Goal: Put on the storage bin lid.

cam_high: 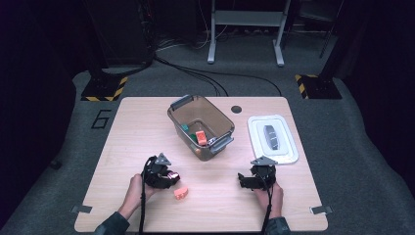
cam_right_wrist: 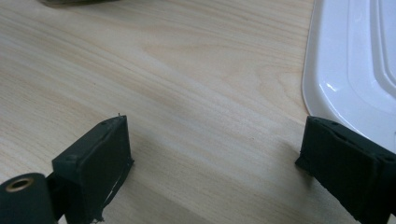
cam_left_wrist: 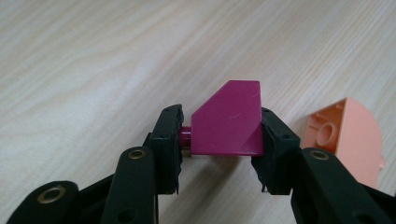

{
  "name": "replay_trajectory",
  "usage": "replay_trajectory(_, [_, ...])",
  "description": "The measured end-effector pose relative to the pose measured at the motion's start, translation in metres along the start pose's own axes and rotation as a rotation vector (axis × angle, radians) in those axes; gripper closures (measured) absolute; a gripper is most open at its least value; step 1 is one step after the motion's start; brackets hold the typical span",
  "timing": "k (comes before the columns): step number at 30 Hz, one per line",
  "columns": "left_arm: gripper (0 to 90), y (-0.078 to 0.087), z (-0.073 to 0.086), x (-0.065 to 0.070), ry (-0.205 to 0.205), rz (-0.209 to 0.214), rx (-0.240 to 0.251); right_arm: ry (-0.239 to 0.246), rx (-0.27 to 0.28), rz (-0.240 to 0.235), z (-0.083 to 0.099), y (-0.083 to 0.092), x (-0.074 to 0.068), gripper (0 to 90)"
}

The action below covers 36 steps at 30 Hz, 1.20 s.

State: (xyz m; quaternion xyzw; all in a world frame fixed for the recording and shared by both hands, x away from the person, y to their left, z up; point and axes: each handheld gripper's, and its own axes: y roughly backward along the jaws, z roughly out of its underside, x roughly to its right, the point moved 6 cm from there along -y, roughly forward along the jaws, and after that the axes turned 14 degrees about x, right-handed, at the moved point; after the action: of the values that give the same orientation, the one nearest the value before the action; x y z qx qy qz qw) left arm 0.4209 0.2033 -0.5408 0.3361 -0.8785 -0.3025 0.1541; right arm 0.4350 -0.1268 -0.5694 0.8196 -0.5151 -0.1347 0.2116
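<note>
At the lower left of the high view my left gripper (cam_high: 171, 177) sits low on the wooden table (cam_high: 137, 132), and in the left gripper view its jaws are clenched on a magenta block (cam_left_wrist: 229, 120) with a slanted top: one pad presses its flat side, the other presses the small stud on the opposite side. No earlier look is available to me, so I report only the grip as it stands. Just to the right of that block, near the frame's right edge, a peach block (cam_left_wrist: 348, 140) lies tipped on the table, its hollow underside facing me; in the high view it lies just beside the gripper. Farther right and higher, at the centre of the high view, a clear brown bin (cam_high: 182, 120) holds an orange piece (cam_high: 200, 137) and a green piece (cam_high: 185, 127). Right of the bin lies a white lid (cam_high: 288, 142). At the lower right my right gripper (cam_high: 241, 178) rests with jaws released and wide apart over bare wood, the lid's edge close by its right jaw.
</note>
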Motion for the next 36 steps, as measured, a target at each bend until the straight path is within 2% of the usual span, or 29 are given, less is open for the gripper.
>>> replay_trajectory(1, [56.9, 0.002, -0.004, -0.001, -0.004, -0.013, 0.006, 0.0, 0.0, 0.0, 0.0, 0.0, 0.0, 7.6])
replay_trajectory(4, [56.9, 0.011, -0.013, -0.003, -0.013, -0.013, 0.019, 0.001, 0.0, 0.0, 0.0, 0.0, 0.0, 7.6])
replay_trajectory(11, [56.9, 0.027, -0.033, -0.016, 0.004, -0.012, 0.054, 0.001, -0.001, -0.001, 0.0, 0.0, 0.0, 7.6])
replay_trajectory(14, [56.9, 0.029, -0.039, -0.017, 0.011, -0.004, 0.067, 0.001, -0.001, -0.001, 0.0, 0.0, 0.0, 7.6])
replay_trajectory(21, [56.9, 0.036, -0.058, -0.016, -0.004, -0.006, 0.088, 0.001, -0.001, -0.001, 0.0, 0.0, 0.0, 7.6])
replay_trajectory(22, [56.9, 0.037, -0.061, -0.017, -0.017, -0.007, 0.089, 0.002, -0.001, -0.001, 0.0, 0.0, 0.0, 7.6])
replay_trajectory(27, [56.9, 0.045, -0.076, -0.019, -0.017, -0.007, 0.108, 0.001, -0.001, 0.0, 0.0, 0.0, 0.0, 7.6])
replay_trajectory(36, [56.9, 0.06, -0.098, -0.029, -0.017, -0.014, 0.133, -0.002, -0.001, 0.001, 0.0, 0.0, 0.0, 7.6])
